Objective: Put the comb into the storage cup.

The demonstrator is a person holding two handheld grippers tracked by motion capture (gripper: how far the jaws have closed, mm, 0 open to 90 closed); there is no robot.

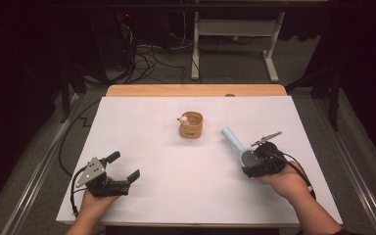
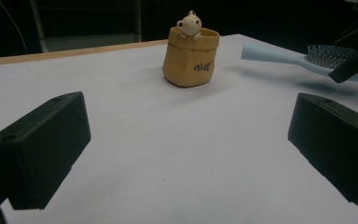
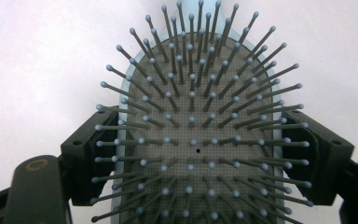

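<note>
Blue hairbrush (image 1: 239,147) pinched in right claw (image 3: 200,158), left claw (image 1: 126,167) spread, one pouch-shaped pot (image 1: 191,125).

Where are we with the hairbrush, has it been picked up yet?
Grip looks done: the right tongs are clamped on the light blue hairbrush at its head, bristles up. Whether it has left the white table is unclear. The left tongs rest open; the yellow bear pot stands untouched.

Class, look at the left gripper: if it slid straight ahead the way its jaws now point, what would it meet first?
Probably the yellow bag-shaped pot with the little bear. The left gripper is open, with bare white table ahead of it until the pot; the blue hairbrush lies off to the side.
</note>
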